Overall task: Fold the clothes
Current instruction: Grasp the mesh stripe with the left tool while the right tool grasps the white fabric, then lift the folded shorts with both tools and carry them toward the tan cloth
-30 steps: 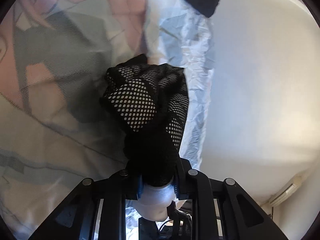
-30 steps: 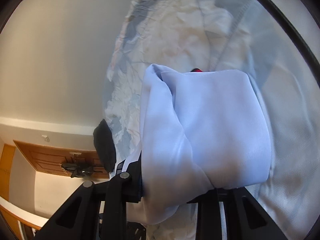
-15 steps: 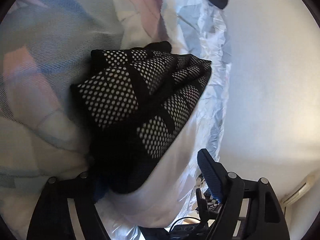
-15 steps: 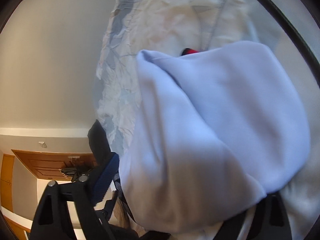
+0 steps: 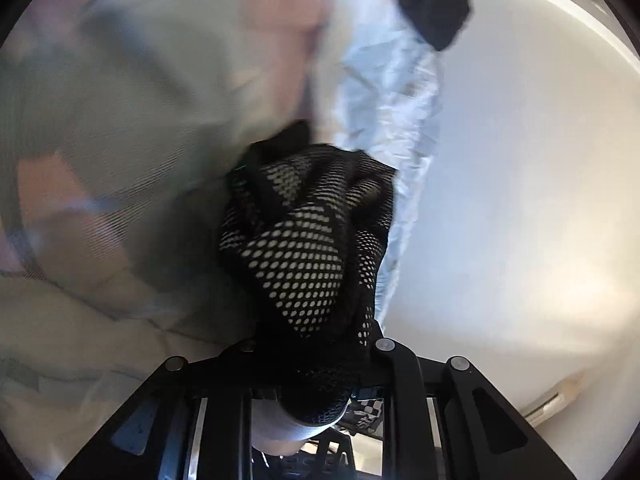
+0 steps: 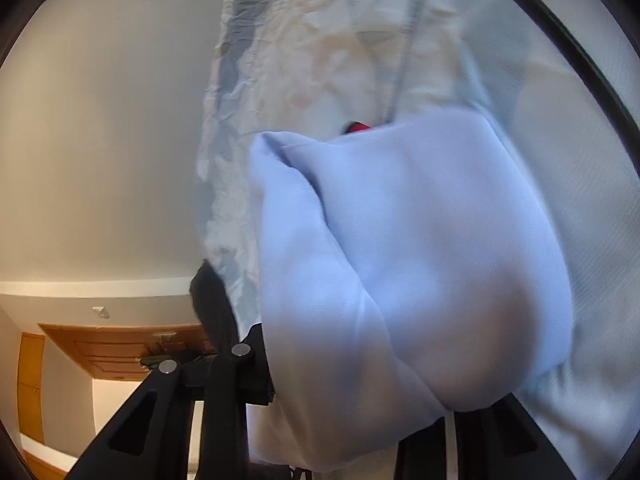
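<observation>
In the left wrist view my left gripper (image 5: 316, 364) is shut on a bunched black mesh garment (image 5: 308, 248) with a white lining at the jaws, held up over a blurred pastel patterned sheet (image 5: 120, 128). In the right wrist view my right gripper (image 6: 360, 392) is shut on a light blue garment (image 6: 420, 264) that drapes over the fingers and hides the tips. A small red patch (image 6: 357, 127) peeks out behind its top edge.
A crinkled white and blue cover (image 5: 392, 112) runs along the sheet's edge, also in the right wrist view (image 6: 320, 60). A black cloth (image 5: 434, 0) lies at its far end and shows in the right wrist view (image 6: 212, 304). A pale wall (image 5: 520, 200) and wooden door (image 6: 108, 352) lie beyond.
Half a second ago both grippers stood open with the cloth spread between the fingers. Now both are shut again and the cloth is bunched; the left view is motion-blurred.
</observation>
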`<action>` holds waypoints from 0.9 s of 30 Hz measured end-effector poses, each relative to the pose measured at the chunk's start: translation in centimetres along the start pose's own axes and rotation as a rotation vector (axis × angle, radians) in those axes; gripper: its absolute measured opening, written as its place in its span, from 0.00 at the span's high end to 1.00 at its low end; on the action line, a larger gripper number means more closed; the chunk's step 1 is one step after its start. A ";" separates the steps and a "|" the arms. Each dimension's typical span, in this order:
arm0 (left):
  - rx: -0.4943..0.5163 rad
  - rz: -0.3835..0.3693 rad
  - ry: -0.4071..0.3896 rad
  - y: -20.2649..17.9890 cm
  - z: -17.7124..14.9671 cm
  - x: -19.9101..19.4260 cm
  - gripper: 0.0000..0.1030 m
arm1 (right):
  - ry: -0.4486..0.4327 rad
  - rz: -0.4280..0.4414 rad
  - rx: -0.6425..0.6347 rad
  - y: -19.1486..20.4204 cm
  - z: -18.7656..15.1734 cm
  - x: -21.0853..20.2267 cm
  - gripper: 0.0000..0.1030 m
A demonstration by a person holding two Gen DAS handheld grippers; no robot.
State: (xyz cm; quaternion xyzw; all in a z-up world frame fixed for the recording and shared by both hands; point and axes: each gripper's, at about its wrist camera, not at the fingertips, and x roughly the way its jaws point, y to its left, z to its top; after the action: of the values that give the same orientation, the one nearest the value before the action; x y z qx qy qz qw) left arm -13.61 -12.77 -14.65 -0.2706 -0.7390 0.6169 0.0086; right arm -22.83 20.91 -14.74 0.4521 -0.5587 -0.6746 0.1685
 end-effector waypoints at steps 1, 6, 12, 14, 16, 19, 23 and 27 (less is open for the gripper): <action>-0.002 -0.008 -0.002 -0.3 0.0 -0.1 0.79 | -0.004 0.004 -0.015 0.7 -0.2 0.0 0.66; -0.029 -0.023 -0.002 -1.6 0.6 -0.8 0.79 | -0.006 -0.004 -0.102 4.1 -1.0 0.4 0.66; 0.049 -0.069 -0.011 -5.4 1.3 -3.2 0.79 | 0.010 0.037 -0.179 8.4 -3.0 0.6 0.67; 0.114 -0.072 -0.033 -7.4 1.8 -5.2 0.79 | 0.026 0.052 -0.199 10.4 -4.4 1.2 0.67; 0.175 -0.064 -0.055 -9.6 3.4 -7.5 0.79 | 0.051 0.076 -0.214 12.3 -6.1 1.9 0.67; 0.259 -0.038 -0.099 -12.3 9.0 -12.8 0.79 | 0.091 0.103 -0.262 15.9 -9.7 4.0 0.67; 0.279 0.012 -0.207 -13.7 13.3 -18.0 0.79 | 0.166 0.112 -0.316 19.4 -16.6 8.3 0.67; 0.297 0.086 -0.295 -13.7 18.8 -24.1 0.79 | 0.261 0.093 -0.336 21.1 -23.8 14.3 0.67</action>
State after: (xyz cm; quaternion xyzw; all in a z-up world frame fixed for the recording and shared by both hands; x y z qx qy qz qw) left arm -4.84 -40.99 1.17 -0.2043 -0.6211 0.7517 -0.0864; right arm -17.37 -10.63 -0.89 0.4751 -0.4321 -0.6853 0.3434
